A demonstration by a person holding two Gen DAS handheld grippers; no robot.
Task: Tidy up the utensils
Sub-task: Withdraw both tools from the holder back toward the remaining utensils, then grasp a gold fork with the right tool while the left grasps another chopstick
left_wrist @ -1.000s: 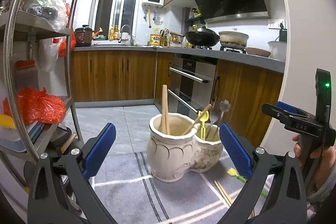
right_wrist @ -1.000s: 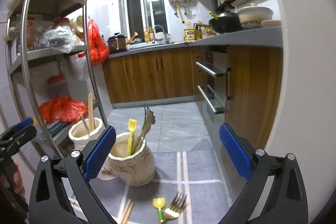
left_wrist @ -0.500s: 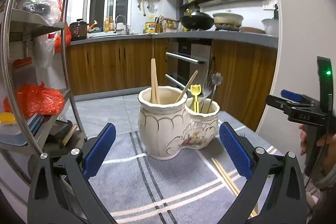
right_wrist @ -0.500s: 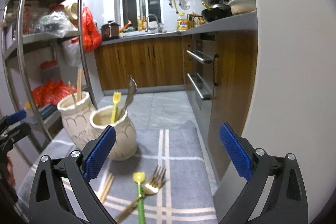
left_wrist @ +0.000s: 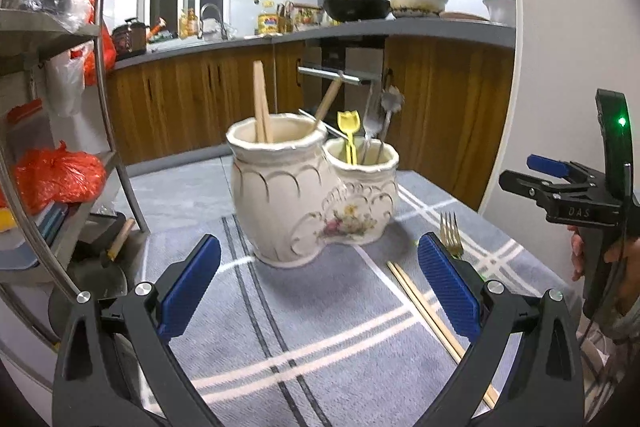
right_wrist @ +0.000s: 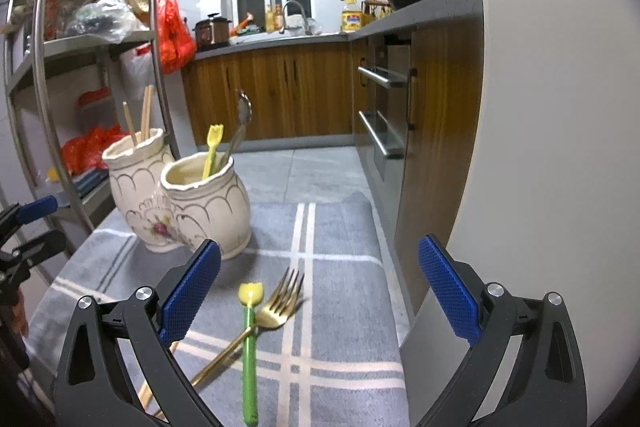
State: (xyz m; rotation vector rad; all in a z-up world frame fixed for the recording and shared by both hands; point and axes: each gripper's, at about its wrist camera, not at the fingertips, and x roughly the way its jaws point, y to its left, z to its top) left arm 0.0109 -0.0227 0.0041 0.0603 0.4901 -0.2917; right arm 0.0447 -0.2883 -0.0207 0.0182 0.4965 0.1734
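- Far left: metal shelf rack (left_wrist: 60, 39) beside the table, out of play.
- Left gripper (left_wrist: 320, 283): wide apart, holding nothing, aimed at the double ceramic holder (left_wrist: 312, 195) standing upright on the grey striped cloth (left_wrist: 280, 339).
- Inside the holder: chopsticks in the taller left pot, a yellow pick and metal pieces in the shorter right pot.
- Right of the holder: loose chopsticks (left_wrist: 428, 311) flat on the cloth, long axis running toward the camera.
- Further right: gold fork (right_wrist: 260, 323) and green-handled pick (right_wrist: 249, 351) crossing each other, heads toward the holder, handles toward the right gripper (right_wrist: 320, 287).
- Right gripper: wide, empty, hovering just above both, likely the nearer hand for the pickup.
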